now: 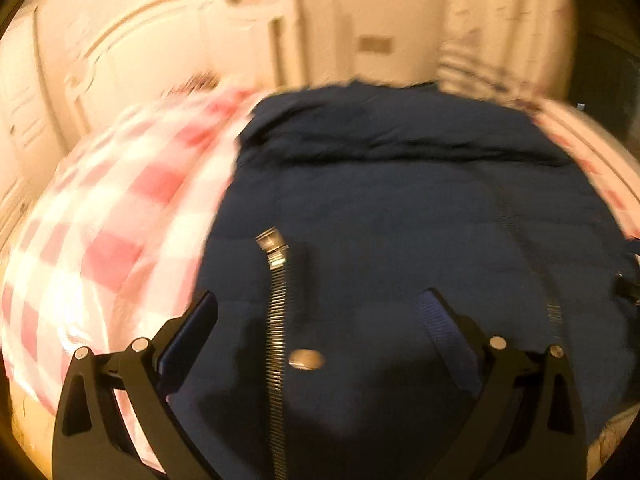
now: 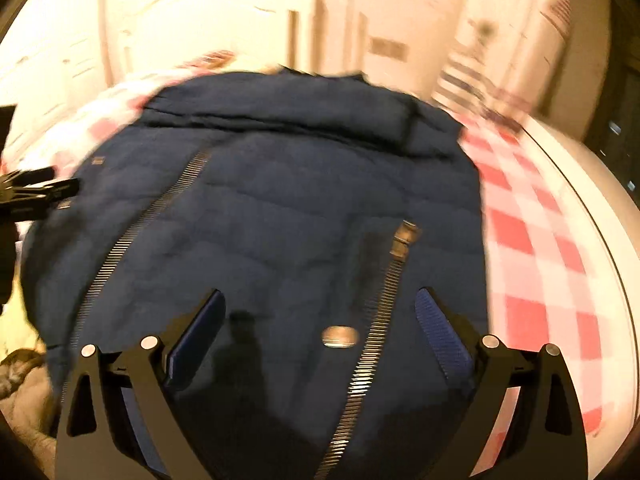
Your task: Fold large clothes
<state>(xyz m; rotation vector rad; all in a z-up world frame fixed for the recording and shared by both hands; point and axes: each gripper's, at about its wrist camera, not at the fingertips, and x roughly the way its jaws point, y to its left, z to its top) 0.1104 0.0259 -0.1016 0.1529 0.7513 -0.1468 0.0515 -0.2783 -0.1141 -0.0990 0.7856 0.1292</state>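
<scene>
Over checked bedspread (image 1: pixel 100 208), navy puffer jacket (image 1: pixel 400 220) lay spread flat for folding. Left gripper (image 1: pixel 318 300) and right gripper (image 2: pixel 320 300) hovered wide apart, gripping nothing, probably lining up near zipper (image 2: pixel 372 340); blurred.

place: home bedroom | evidence: bed with red-and-white checked bedsheet (image 1: pixel 104 216) | cream carved headboard (image 1: pixel 132 44) | patterned curtain (image 2: pixel 516 32) beside it

Motion-blurred throughout; navy jacket (image 1: pixel 400 220) cropped at bottom edge, headboard (image 1: pixel 160 40) smeared, left gripper (image 2: pixel 36 192) cut off at frame edge.
</scene>
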